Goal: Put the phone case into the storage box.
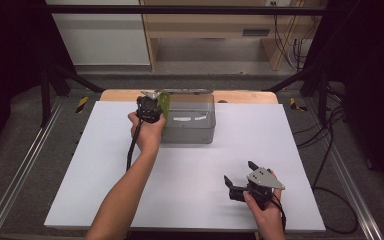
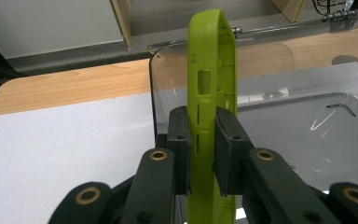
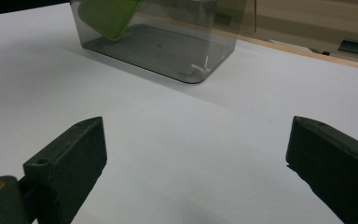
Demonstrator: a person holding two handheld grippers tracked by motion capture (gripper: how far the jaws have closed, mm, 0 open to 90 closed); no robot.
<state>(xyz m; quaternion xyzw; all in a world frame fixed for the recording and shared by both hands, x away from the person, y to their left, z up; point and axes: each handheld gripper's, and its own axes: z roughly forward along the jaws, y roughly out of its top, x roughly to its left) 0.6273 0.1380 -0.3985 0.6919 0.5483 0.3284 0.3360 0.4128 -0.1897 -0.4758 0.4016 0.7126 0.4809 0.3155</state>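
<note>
A lime-green phone case [image 2: 210, 84] stands on edge between the pads of my left gripper [image 2: 202, 149], which is shut on it. In the high view the left gripper [image 1: 152, 107] holds the green case [image 1: 164, 103] at the near-left corner of a clear grey plastic box [image 1: 190, 120], over its rim. Seen from the right gripper view, the case [image 3: 107, 16] hangs inside the box [image 3: 168, 42] at its left end, above the bottom. My right gripper [image 1: 239, 173] rests low over the white board near the front right, jaws wide apart with nothing between them [image 3: 196, 158].
The box sits at the back middle of a white board [image 1: 105, 165] laid on a wooden table [image 1: 120, 95]. Black frame posts [image 1: 45, 85] stand at both sides, and cables [image 1: 330, 150] trail off to the right.
</note>
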